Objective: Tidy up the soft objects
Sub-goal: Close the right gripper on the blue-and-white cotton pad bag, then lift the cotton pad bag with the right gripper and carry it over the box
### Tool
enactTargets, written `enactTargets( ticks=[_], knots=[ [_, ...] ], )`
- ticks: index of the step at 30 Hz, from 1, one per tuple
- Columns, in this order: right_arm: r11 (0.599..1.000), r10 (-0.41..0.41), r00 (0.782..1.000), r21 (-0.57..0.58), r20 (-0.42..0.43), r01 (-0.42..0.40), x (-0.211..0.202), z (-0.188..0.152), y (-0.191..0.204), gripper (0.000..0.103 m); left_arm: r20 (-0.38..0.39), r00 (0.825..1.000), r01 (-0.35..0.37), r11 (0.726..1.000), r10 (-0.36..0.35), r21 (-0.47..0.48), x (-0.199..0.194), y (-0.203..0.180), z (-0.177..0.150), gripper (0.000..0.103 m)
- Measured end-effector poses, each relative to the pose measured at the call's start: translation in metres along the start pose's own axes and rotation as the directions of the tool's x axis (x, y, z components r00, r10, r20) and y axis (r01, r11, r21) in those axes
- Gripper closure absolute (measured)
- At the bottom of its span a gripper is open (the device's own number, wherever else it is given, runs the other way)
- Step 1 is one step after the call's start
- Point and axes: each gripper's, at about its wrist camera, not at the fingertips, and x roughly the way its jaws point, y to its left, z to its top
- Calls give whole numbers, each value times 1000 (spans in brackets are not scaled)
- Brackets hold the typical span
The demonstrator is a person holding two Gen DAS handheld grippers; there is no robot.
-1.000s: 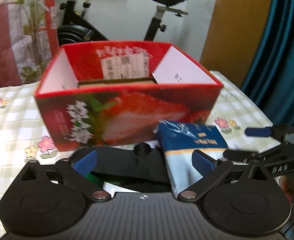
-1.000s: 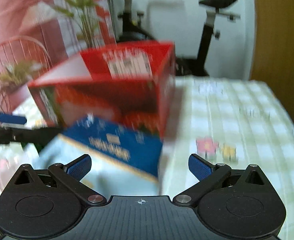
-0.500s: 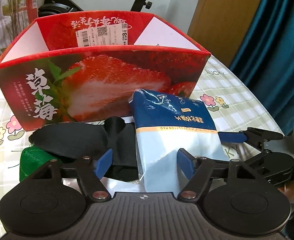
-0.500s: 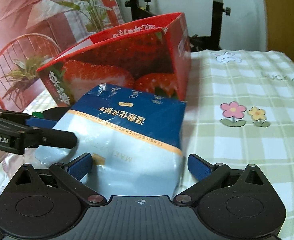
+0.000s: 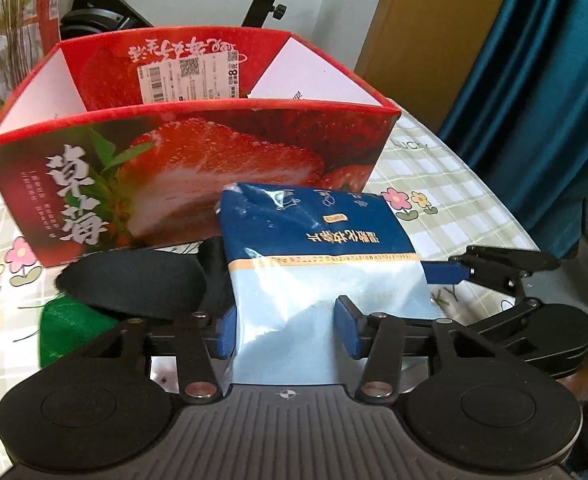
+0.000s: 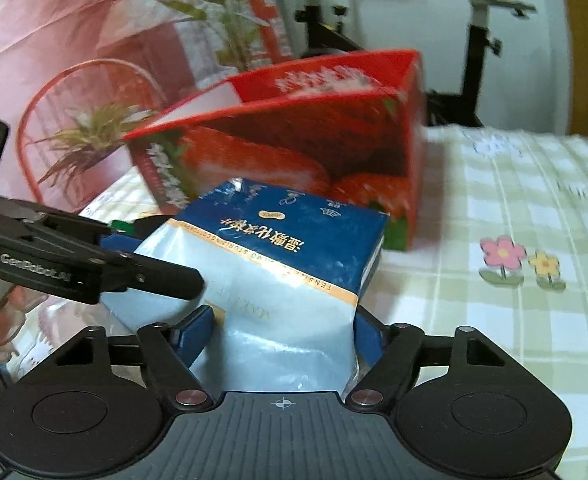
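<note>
One pack (image 5: pixel 318 256), perhaps two cloths (image 5: pixel 133 284).

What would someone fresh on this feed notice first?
The blue cotton-pad pack lies front and centre, with both grippers, left and right, jaws just closing onto its pale near end. Right behind it stands the open red strawberry box; a black cloth lies left of the pack.

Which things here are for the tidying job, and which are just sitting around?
For the job:
- blue packet, with both tools closing on it: left tool, right tool
- black cloth
- green bundle
- strawberry box, open on top

Just around:
- exercise bike
- plant
- blue curtain
- checked tablecloth
</note>
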Motion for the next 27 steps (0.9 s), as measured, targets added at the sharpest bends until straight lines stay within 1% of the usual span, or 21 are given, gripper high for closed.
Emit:
enactTargets(
  ticks=[3, 7, 10, 13, 15, 20, 23, 27],
  knots=[
    [999, 27, 1000, -44, 2, -26, -8, 5, 14, 37, 26, 1000, -13, 1000, 13, 18, -16, 0, -7, 51],
    [992, 40, 999, -119, 6, -39, -14, 10, 35, 39, 72, 997, -13, 1000, 14, -8, -38, 7, -20, 51],
    [986, 39, 999, -163, 15, -36, -15, 14, 48, 39, 115, 993, 9, 999, -5, -31, -54, 14, -29, 51],
    [984, 55, 998, -174, 20, -51, -17, 20, 56, 43, 145, 989, 31, 997, -20, -77, -68, 25, -34, 51],
    [980, 63, 998, -191, 25, -57, -19, 24, 61, 43, 170, 985, 42, 995, -26, -88, -76, 28, -35, 51],
    [966, 59, 997, -256, 48, -45, -28, 35, 76, 43, 218, 975, 54, 994, -33, -93, -89, 30, -32, 51],
    [959, 57, 996, -280, 64, -37, -32, 48, 82, 43, 236, 971, 51, 995, -28, -91, -95, 33, -26, 51],
    [944, 61, 992, -330, 106, -23, -33, 74, 87, 43, 279, 960, 28, 997, -7, -74, -104, 38, -5, 51]
  ],
)
